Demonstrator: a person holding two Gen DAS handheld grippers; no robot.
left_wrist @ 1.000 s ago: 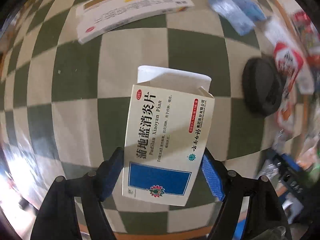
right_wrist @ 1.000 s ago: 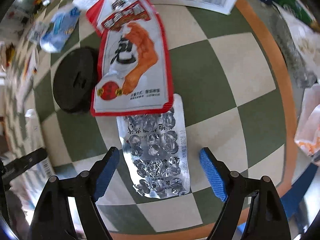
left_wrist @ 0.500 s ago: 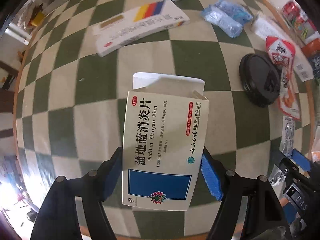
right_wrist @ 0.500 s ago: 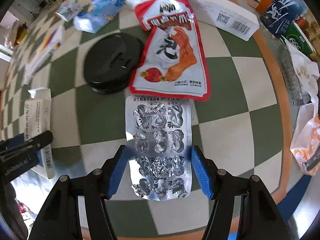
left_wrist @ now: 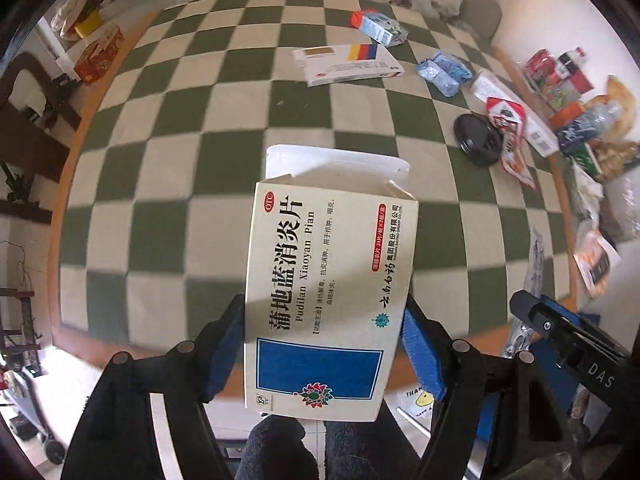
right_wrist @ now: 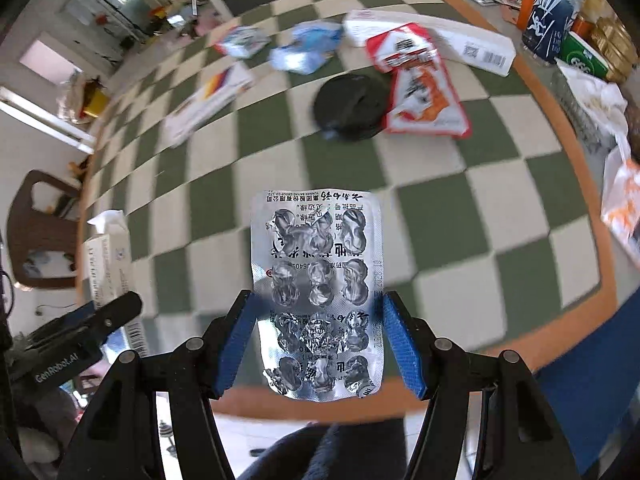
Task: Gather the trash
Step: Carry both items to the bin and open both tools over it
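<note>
My left gripper (left_wrist: 324, 344) is shut on a cream medicine box (left_wrist: 328, 280) with a blue panel and an open top flap, held above the table's near edge. My right gripper (right_wrist: 318, 338) is shut on a used silver blister pack (right_wrist: 318, 292), held above the checkered table (right_wrist: 500, 208). The box (right_wrist: 106, 268) and left gripper (right_wrist: 68, 344) show at the left of the right wrist view. The right gripper's body (left_wrist: 568, 344) shows at the lower right of the left wrist view.
On the green-and-cream checkered table (left_wrist: 168, 168) lie a long white box (left_wrist: 346, 65), a small carton (left_wrist: 378, 28), a blue wrapper (left_wrist: 442, 72), a black lid (left_wrist: 478, 140) and a red snack bag (left_wrist: 510, 136). Bottles and packets (left_wrist: 576, 108) crowd the right edge.
My right gripper closed on the blister pack and lifted it off the table. Both grippers pulled up and back toward the near edge with their items.
</note>
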